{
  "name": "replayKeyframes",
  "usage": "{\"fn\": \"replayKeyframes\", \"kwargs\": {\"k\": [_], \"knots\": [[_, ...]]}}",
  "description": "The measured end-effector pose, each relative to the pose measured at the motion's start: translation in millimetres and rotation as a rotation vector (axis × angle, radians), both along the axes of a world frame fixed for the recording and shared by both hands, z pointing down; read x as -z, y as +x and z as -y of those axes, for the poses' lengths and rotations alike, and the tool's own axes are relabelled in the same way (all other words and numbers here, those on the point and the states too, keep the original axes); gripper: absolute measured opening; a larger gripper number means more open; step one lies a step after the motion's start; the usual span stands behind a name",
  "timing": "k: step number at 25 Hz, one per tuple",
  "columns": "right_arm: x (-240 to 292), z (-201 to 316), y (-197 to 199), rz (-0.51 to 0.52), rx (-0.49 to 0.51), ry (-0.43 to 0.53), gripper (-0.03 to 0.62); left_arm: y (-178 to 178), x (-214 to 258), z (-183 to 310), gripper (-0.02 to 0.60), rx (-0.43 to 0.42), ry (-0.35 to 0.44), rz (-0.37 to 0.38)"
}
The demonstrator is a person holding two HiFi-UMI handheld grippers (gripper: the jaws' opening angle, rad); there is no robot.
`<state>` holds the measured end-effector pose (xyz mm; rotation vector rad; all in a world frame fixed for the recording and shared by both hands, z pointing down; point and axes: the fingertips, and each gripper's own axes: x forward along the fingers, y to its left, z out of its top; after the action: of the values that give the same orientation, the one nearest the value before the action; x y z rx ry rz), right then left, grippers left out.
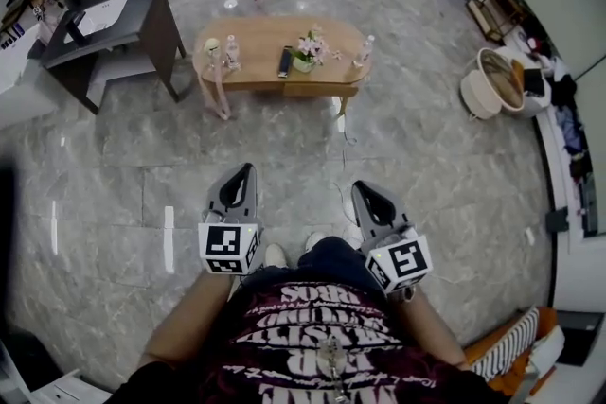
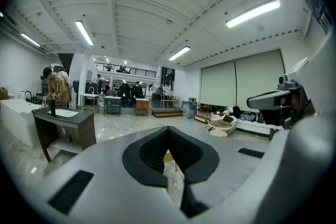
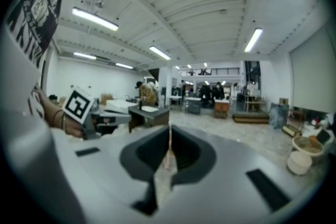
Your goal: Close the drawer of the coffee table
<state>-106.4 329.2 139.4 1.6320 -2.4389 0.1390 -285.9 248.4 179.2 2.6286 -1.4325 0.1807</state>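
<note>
The drawer (image 1: 318,91) sits under the far-right half of the low wooden counter (image 1: 256,43), across the marble floor (image 1: 123,166) and well apart from both claws. From here I cannot tell how far out it stands. It looks like stiff, light wood on runners, so a flat push on the middle of its front should slide it in without any grip. An off-centre shove might skew it or jolt the bottles (image 1: 231,52) and flower pot (image 1: 305,61) above.

The left claw (image 1: 248,169) and right claw (image 1: 359,188) are both pressed together and empty. Only the head view shows the drawer. The gripper views look level across the room and catch the dark stand (image 2: 63,115) instead.
</note>
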Motion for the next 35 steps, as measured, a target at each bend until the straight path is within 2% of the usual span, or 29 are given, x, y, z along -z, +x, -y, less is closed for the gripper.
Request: {"fn": "replayKeyframes", "kwargs": {"k": [6,10,26,35], "knots": [[-5,9,-8,0.019,0.013,-0.022,0.035,-15,-4,11,0.023,0.037,-0.017,-0.014],[-14,14,-8,0.022,0.019,-0.027,0.035,-12,-12,10,0.023,0.032,-0.032,-0.003],[-50,22,40,0.074,-0.049,-0.113,0.035,48,-42,21,0.023,-0.063,-0.096,0.048],[-62,65,90,0.111,-0.066,-0.138,0.035,93,-53,61,0.023,-0.064,-0.122,0.083]]}}
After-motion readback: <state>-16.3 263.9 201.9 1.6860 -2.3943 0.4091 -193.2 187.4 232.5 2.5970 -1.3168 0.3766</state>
